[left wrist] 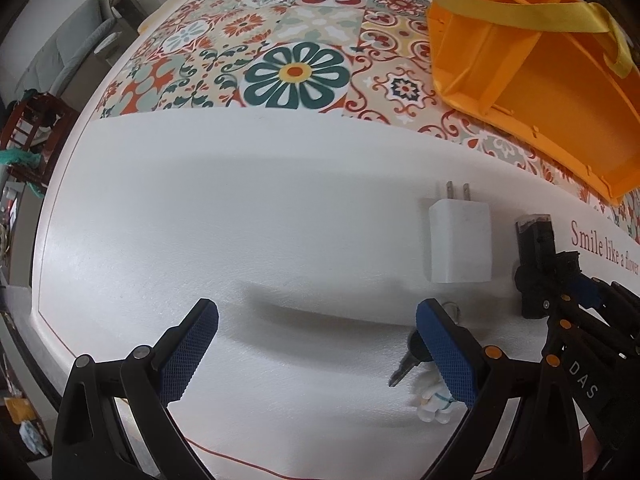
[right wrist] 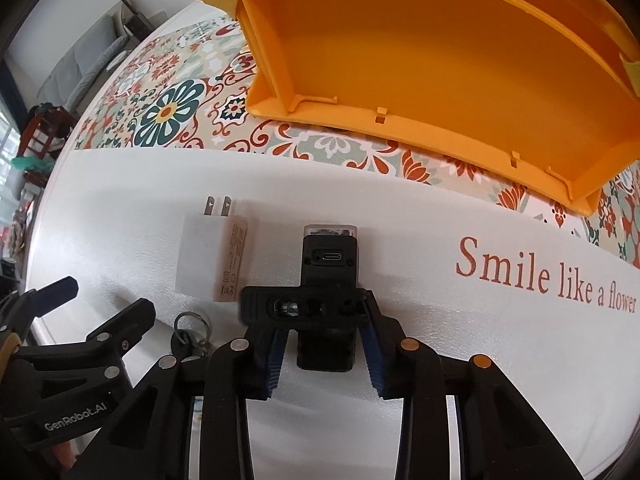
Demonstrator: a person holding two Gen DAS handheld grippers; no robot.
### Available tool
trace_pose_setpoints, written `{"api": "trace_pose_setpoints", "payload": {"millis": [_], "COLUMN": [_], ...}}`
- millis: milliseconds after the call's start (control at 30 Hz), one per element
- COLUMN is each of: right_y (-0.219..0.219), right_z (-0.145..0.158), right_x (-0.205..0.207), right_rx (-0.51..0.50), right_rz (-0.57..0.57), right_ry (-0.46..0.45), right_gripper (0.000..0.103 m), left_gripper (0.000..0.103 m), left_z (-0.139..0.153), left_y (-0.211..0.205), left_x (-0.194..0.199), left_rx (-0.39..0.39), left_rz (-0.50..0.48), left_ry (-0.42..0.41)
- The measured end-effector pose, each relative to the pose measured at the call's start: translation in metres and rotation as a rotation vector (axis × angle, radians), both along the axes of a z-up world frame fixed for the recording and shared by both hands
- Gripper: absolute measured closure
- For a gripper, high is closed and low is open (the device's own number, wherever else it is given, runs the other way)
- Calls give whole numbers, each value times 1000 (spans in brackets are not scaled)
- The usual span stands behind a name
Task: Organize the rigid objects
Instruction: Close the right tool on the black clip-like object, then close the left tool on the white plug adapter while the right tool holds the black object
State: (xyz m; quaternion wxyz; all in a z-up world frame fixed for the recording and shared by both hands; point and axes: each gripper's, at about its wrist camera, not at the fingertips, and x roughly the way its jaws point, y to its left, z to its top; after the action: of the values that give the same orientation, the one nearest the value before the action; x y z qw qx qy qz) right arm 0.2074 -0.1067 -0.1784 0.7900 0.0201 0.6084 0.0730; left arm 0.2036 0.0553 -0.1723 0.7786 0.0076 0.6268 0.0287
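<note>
A black device [right wrist: 329,258] with a USB-C port and a clear end lies on the white tablecloth. My right gripper [right wrist: 316,320] is shut on its wider middle part, blue pads [right wrist: 276,356] at both sides; the left wrist view shows this gripper [left wrist: 536,280] too. A white wall charger [left wrist: 460,244] [right wrist: 212,256] lies just left of the device, prongs pointing away. My left gripper [left wrist: 316,344] hangs open over bare cloth with nothing between its fingers. A key with a small white figurine [left wrist: 412,360] lies partly behind its right finger; its ring [right wrist: 192,322] is visible in the right wrist view.
An orange divided organizer box [left wrist: 540,60] [right wrist: 420,60] with a yellow strap stands beyond the objects on the patterned band of the tablecloth [left wrist: 296,76]. The words "Smile like a flower" [right wrist: 544,276] are printed to the right. A thin red cord [left wrist: 248,464] runs along the near edge.
</note>
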Motion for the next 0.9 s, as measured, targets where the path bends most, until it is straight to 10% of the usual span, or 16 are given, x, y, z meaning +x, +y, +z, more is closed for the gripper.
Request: {"api": "trace_pose_setpoints", "payload": {"millis": [900], "right_y": [-53], "right_z": [28], "right_x": [-17], "right_rx": [29], "right_rz": [-88], "right_ry": [-78], "right_gripper": [73], "left_gripper": [19], "left_z": [0], "left_y": [-53], "left_x": [16], "left_rx": [-70], "left_rz": [-120], "left_ry": [-102]}}
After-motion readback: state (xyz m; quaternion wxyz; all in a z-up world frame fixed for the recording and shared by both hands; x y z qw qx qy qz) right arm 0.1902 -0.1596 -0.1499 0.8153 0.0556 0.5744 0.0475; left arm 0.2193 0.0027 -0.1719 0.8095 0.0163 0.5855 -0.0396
